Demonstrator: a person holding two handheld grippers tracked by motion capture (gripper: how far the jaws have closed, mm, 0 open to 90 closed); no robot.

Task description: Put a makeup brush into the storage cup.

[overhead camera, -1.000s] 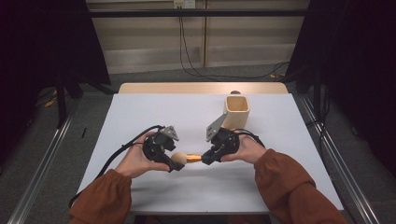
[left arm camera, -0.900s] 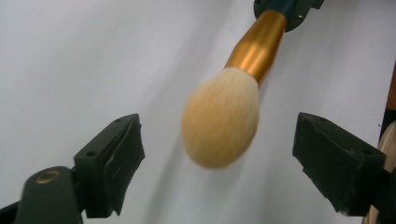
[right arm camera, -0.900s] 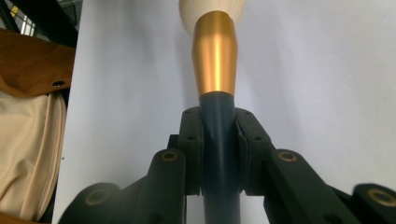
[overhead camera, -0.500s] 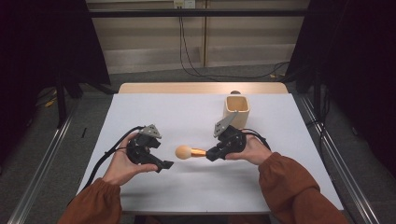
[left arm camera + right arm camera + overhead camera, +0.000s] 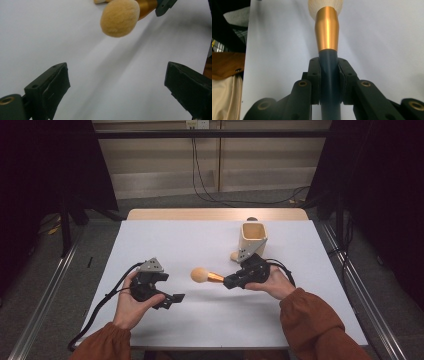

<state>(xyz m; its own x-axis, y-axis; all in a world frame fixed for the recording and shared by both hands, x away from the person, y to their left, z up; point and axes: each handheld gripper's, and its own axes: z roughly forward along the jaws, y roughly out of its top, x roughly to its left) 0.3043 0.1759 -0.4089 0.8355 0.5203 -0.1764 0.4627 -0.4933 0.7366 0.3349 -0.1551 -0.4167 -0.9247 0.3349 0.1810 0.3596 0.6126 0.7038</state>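
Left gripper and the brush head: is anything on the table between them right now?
Nothing. In the high view, bare white table separates the left gripper from the brush, which the right gripper holds. The left gripper view agrees.

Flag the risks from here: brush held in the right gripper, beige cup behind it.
1. The right gripper clamps the makeup brush far down its dark handle, so the long free end could swing or tilt in the grip.
2. The cup looks light and stands just behind that hand; a sideways entry might tip it.
3. A second brush lies by the cup's base and could get knocked.
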